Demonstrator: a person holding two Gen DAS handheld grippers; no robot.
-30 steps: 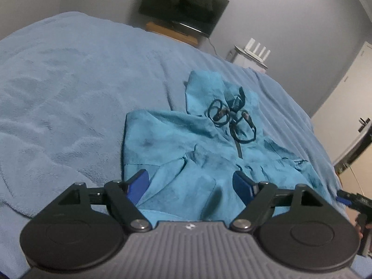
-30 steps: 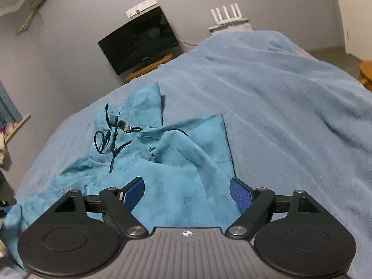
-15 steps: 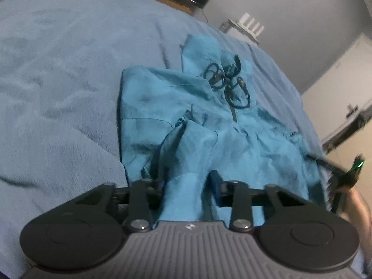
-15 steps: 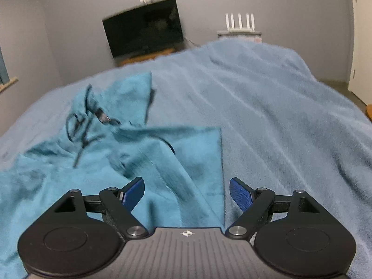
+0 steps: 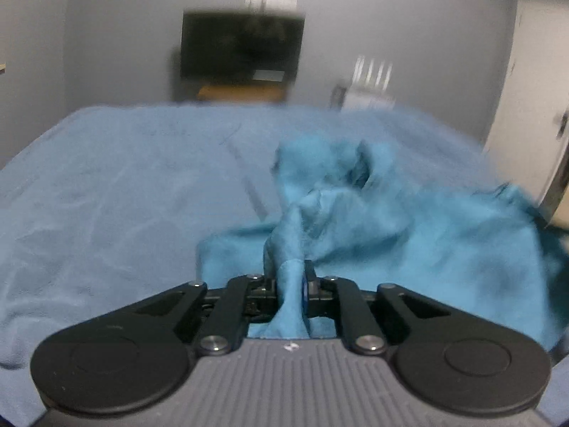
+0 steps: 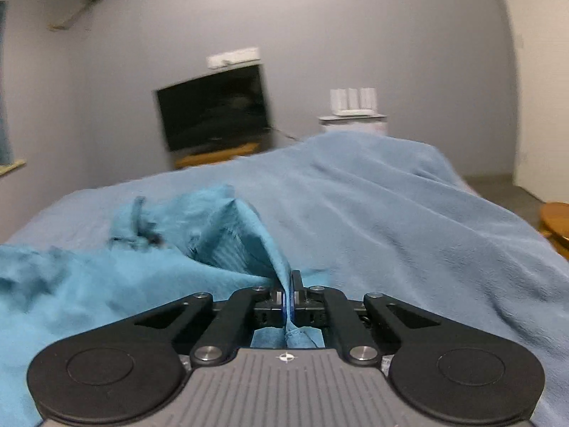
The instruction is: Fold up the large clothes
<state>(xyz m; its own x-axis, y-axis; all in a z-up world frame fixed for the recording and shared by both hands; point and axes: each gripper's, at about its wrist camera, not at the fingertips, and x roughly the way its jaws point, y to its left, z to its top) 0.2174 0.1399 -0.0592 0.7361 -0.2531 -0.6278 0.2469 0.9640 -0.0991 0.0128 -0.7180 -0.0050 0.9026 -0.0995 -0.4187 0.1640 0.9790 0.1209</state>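
While both views are motion-blurred, the left tongs have just been closing and pinch a bunched fold of the teal hoodie, cloth squeezed between the pads. Right tongs, clamped tight, grip a thin edge of the same hoodie. Garment is lifted at both pinches, rumpled, the rest lying on the blue bed toward its near edge. Black drawstrings show on the hood area. TV and white router stand beyond the bed's far edge.

Dark TV on wooden stand, white router, blue blanket.
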